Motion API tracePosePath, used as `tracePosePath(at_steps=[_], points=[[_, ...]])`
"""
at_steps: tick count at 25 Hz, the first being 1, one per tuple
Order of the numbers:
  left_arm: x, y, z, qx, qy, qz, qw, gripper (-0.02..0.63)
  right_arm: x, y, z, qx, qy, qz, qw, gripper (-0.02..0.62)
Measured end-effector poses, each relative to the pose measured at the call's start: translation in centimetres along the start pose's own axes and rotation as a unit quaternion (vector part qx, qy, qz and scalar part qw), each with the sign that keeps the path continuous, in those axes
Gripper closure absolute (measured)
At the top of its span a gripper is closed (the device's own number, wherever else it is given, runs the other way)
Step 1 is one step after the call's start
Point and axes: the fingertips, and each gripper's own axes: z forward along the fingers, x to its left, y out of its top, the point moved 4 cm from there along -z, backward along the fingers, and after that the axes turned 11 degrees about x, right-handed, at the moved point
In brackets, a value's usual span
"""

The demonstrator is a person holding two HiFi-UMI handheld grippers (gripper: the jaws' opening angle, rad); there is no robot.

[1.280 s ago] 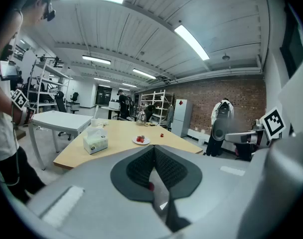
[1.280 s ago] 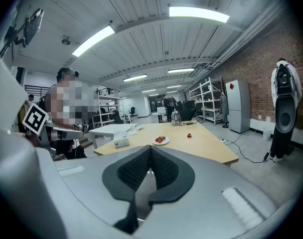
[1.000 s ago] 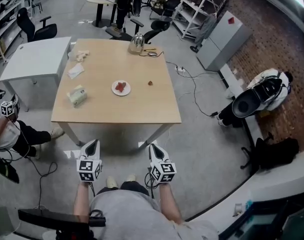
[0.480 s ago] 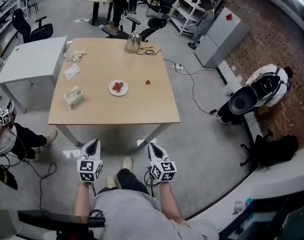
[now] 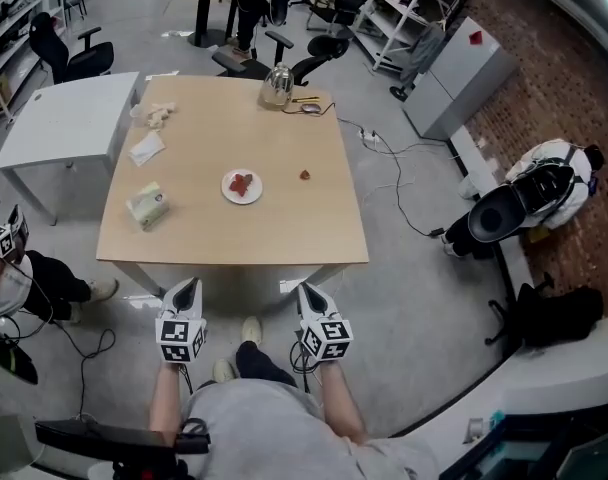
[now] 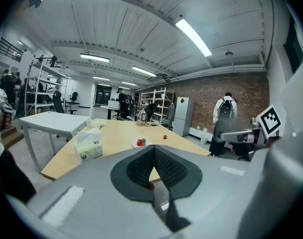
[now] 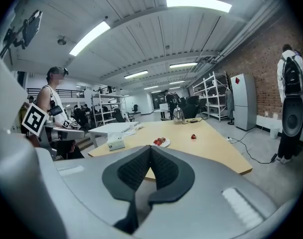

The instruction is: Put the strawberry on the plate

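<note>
Red and small, the strawberry [image 5: 305,175] lies alone on the bare wood of the table [image 5: 284,238]. In the head view it is at the 3 o'clock of the plate [image 5: 242,185], near it but not touching. The plate already carries red fruit pieces.

Handling, as a judgement: the berry is light, soft and easily bruised. Its rounded, slick skin may let it roll or slip out under a hard pinch. Take hold across the widest part of the body, with light pressure only.

The left gripper [image 5: 184,284] and the right gripper [image 5: 305,290] hang at the table's 6 o'clock, short of its near edge and well apart from the berry. Each has its jaws pressed together with nothing between them. Open the jaws before any approach.

A tissue box [image 5: 148,206] sits at the plate's 9 o'clock, and a kettle [image 5: 276,86] at the table's 12 o'clock edge.
</note>
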Motion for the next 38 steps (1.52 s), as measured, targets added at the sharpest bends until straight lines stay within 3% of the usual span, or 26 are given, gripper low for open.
tracePosePath(at_steps=[16, 25, 38], points=[[-1.0, 6.9, 11.5, 0.001, 0.013, 0.004, 0.9999, 0.586, -9.1, 6.6, 9.0, 0.000, 0.028, -0.017, 0.999, 0.588], [-1.2, 8.8, 14.3, -0.006, 0.045, 0.001, 0.9990, 0.586, -11.6, 7.7, 12.0, -0.001, 0.055, -0.028, 0.998, 0.588], [-1.2, 9.8, 17.2, 0.012, 0.052, 0.005, 0.9986, 0.586, -13.9, 8.0, 15.0, 0.006, 0.061, -0.012, 0.998, 0.588]])
